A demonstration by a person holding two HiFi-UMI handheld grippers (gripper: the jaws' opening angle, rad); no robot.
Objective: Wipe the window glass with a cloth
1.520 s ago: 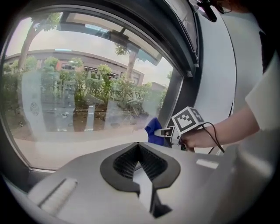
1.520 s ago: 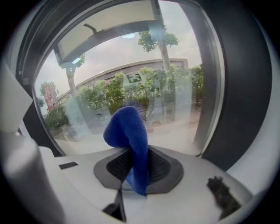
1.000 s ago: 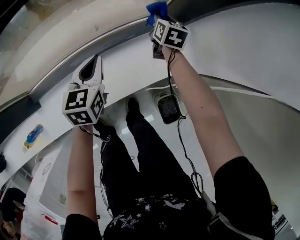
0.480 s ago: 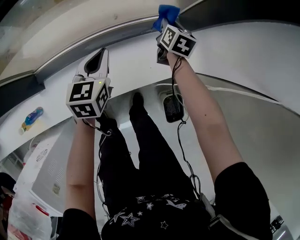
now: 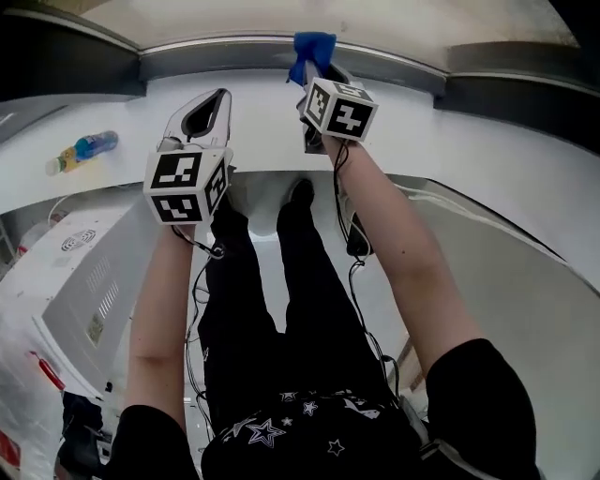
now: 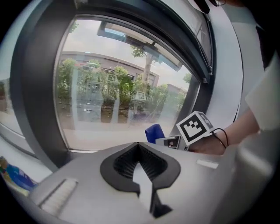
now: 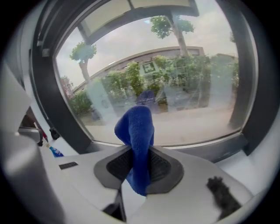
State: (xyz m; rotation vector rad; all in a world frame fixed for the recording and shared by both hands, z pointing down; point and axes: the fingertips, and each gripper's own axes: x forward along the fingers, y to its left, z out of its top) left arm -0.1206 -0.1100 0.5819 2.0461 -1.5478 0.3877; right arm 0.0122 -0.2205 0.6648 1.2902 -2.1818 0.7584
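The window glass (image 5: 281, 19) fills the top of the head view, and trees and a building show through the window glass (image 7: 175, 87). My right gripper (image 5: 316, 70) is shut on a blue cloth (image 5: 312, 49), held up at the window's lower frame. In the right gripper view the blue cloth (image 7: 136, 135) stands folded between the pads and rises in front of the pane. My left gripper (image 5: 221, 94) is to its left, lower, jaws shut with nothing in them. In the left gripper view the left gripper (image 6: 138, 146) points at the glass (image 6: 113, 100), with the right gripper (image 6: 183, 136) and cloth (image 6: 154, 132) beyond.
A dark window frame (image 5: 75, 66) borders the glass above a white sill (image 5: 487, 159). A plastic bottle (image 5: 82, 150) lies on the sill at the left. A white machine (image 5: 84, 281) stands at lower left. A black cable (image 5: 361, 281) hangs from the right gripper.
The view has swung to face the window squarely. Both grippers stay raised; the left one has shifted right, closer to the right gripper. The cloth remains clamped.
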